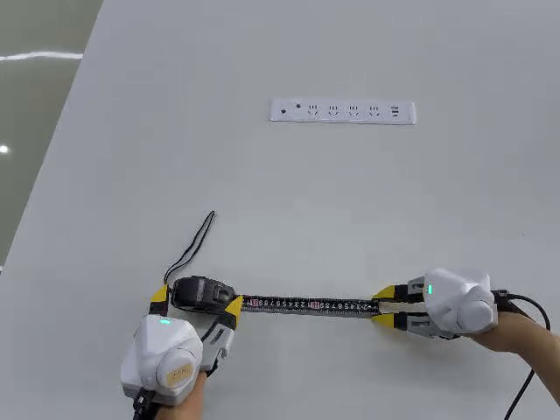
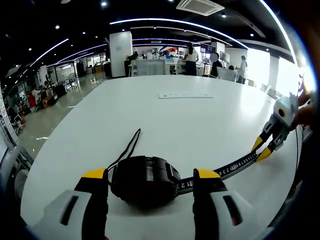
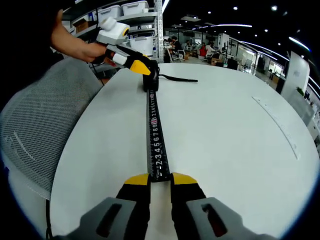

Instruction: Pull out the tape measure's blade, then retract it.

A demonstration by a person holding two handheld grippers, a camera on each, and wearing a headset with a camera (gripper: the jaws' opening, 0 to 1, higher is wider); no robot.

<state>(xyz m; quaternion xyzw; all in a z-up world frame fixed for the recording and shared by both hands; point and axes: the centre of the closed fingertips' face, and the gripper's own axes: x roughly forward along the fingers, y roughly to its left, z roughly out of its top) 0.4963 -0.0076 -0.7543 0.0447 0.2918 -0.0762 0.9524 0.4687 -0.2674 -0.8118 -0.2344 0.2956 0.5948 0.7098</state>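
Observation:
A black tape measure case (image 1: 201,293) lies on the white table (image 1: 306,201), with a black wrist cord (image 1: 192,245) trailing away from it. My left gripper (image 1: 196,304) is shut on the case (image 2: 145,180), one yellow-tipped finger on each side. The black blade (image 1: 311,305) with white numbers runs flat along the table from the case to my right gripper (image 1: 386,308), which is shut on the blade's end (image 3: 160,175). In the right gripper view the blade (image 3: 154,135) stretches straight ahead to the case (image 3: 151,80) and the left gripper (image 3: 135,64).
A white power strip (image 1: 342,111) lies flat farther back on the table. The table's left edge (image 1: 52,149) drops to a grey floor. A mesh chair back (image 3: 45,120) stands by the table in the right gripper view. People and desks are far behind.

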